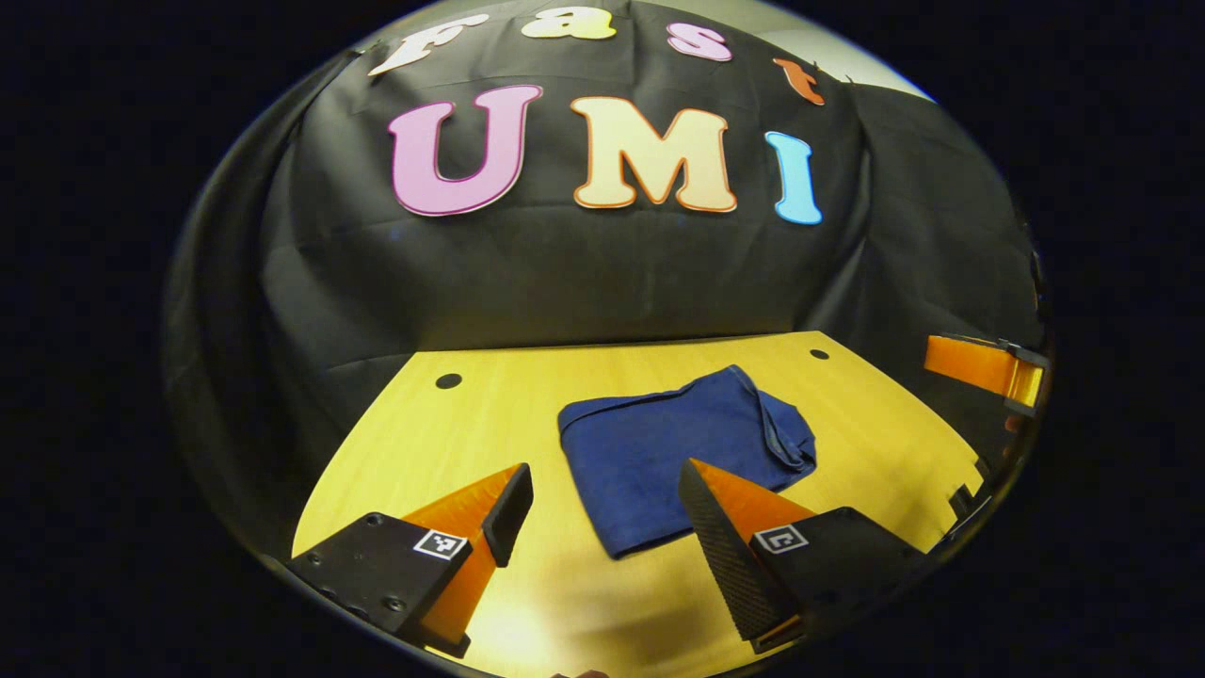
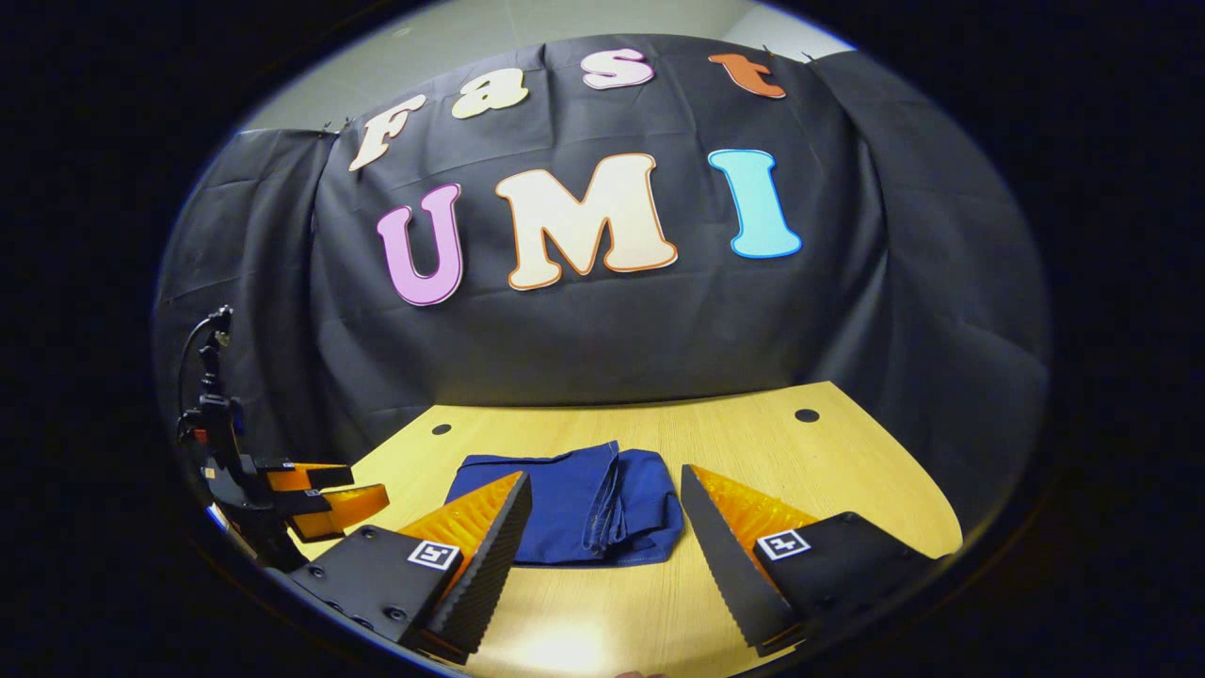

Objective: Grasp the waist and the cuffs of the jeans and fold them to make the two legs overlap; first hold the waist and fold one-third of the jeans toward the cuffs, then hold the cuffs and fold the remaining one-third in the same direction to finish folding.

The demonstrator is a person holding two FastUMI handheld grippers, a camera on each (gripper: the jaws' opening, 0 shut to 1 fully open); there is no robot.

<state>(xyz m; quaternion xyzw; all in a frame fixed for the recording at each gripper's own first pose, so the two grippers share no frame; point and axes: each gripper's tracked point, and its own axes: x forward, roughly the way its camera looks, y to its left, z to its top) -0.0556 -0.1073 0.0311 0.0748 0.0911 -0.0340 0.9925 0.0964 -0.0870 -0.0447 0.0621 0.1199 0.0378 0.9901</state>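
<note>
The dark blue jeans [image 1: 673,450] lie folded into a compact bundle on the wooden table [image 1: 442,443]. In the left gripper view my left gripper [image 1: 602,490] hovers open just short of the bundle's near edge, holding nothing. The right gripper view shows the jeans [image 2: 574,504] as a flat stack with layered folds at its right side, and my right gripper [image 2: 602,494] stands open in front of it, touching nothing. The left gripper [image 2: 325,499] also appears at the far left of that view, and the right gripper [image 1: 988,369] at the far right of the left gripper view.
Round cable holes [image 1: 448,381] [image 1: 819,355] sit near the table's back edge. The black cloth wall [image 2: 612,320] rises right behind the table. Bare wood surrounds the bundle on all sides. A cabled device [image 2: 212,395] rides on the left gripper.
</note>
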